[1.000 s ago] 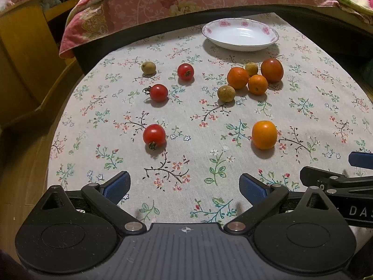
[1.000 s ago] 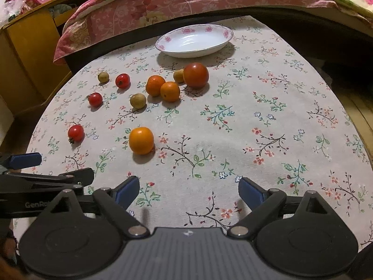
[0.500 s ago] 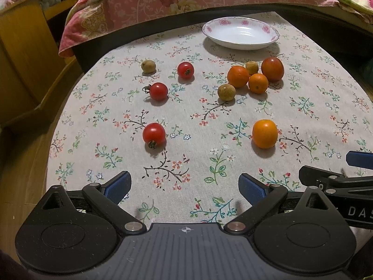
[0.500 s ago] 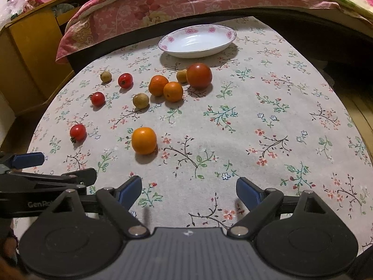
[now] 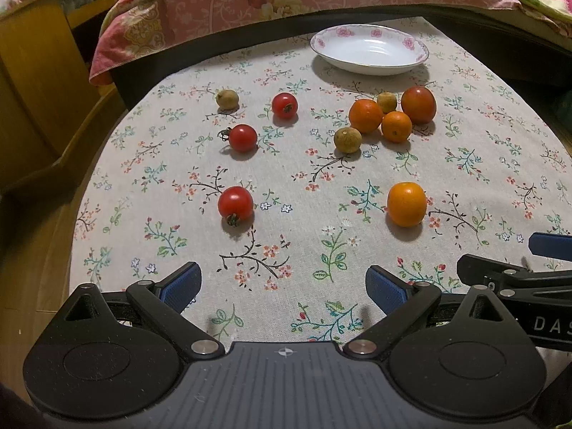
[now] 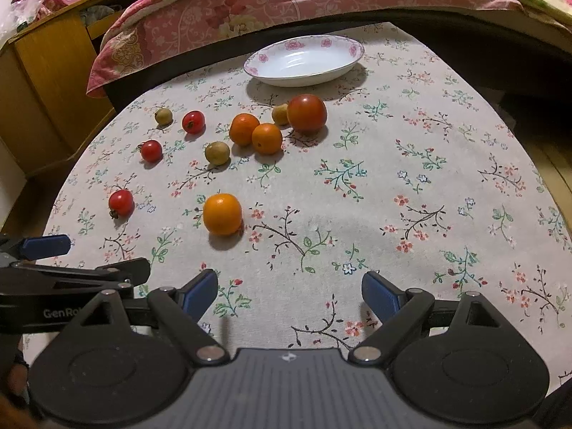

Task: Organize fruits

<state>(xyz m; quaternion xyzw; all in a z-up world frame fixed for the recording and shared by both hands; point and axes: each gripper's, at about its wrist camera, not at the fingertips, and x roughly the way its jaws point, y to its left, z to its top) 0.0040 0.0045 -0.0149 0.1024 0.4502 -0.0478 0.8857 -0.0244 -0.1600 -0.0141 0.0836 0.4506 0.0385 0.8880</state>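
Left wrist view
Left gripper: spread wide, nothing between its blue pads, low over the near edge of the tabletop.
Nearest fruit: a red tomato ahead and slightly left; an orange ahead to the right; both well apart from the pads.
Farther fruit: two more small tomatoes, a cluster of two oranges, a large tomato and small brown fruits, short of the white plate at the far edge.
Cut off: the right gripper enters at the right edge, only partly in frame.

Right wrist view
Right gripper: also wide open and holding nothing.
Nearest fruit: the orange ahead and left of the left pad, apart from it.
Plate: at the far edge, behind the cluster.
Hard to make out: the left gripper shows only side-on at the left border; the small brown fruit is half hidden behind the large tomato.
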